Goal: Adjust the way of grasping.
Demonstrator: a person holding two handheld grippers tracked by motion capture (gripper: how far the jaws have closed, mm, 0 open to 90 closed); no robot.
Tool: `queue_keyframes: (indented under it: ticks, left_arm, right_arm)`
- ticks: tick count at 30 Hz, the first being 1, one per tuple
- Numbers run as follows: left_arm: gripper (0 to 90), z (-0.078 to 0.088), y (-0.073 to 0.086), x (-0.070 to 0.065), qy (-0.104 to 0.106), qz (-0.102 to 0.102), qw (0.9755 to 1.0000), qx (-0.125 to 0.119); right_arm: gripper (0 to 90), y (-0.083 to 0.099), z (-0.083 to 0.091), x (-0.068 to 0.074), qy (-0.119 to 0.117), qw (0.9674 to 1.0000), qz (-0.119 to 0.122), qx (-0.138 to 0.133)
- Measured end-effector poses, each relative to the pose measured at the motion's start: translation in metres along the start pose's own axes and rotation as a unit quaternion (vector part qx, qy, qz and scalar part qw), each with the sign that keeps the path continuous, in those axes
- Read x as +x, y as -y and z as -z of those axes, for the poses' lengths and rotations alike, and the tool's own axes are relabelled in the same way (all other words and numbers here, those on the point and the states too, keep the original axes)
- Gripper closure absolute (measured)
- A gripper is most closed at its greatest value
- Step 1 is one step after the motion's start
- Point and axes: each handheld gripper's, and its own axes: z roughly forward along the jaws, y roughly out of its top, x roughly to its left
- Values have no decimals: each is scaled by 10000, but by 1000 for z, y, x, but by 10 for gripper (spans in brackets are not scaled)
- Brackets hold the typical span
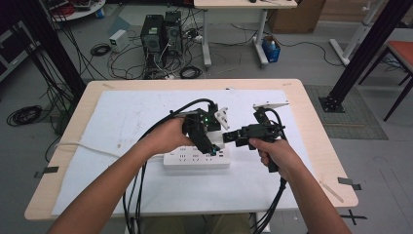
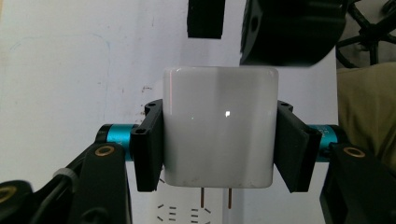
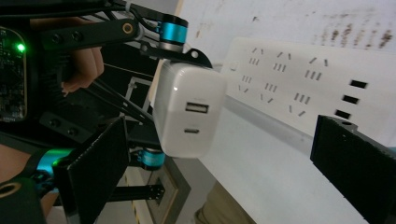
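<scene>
- The charger [image 2: 219, 126] is a glossy white cube with rounded corners; two metal prongs stick out beneath it, and one face carries two ports.
- It hangs just above the white power strip [image 1: 196, 158], prongs pointing at the sockets.
- The left gripper [image 2: 219, 140] pinches it on both sides.
- The right gripper [image 3: 224, 182] stands spread, just beside the charger.
- The strip lies on the bench [image 1: 292, 87], on its white sheet [image 1: 126, 117].
</scene>
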Motion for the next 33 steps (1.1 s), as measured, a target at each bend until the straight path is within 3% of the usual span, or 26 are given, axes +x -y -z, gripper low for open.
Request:
queue_keyframes:
  ticks: [5, 15, 18, 33]
  left_arm:
    - [424, 0, 0, 0, 5, 7, 10000, -38]
    - [424, -1, 1, 1, 27, -9, 10000, -82]
    - [424, -1, 2, 1, 29, -5, 9999, -96]
    - [424, -2, 1, 1, 48, -22, 9999, -117]
  right_arm:
    - [41, -4, -12, 4, -121, 9999, -23, 57]
    - [57, -7, -21, 5, -312, 9995, -77, 57]
    - [166, -7, -20, 4, -410, 9991, -65, 27]
    - [333, -7, -23, -1, -709, 9973, -206, -16]
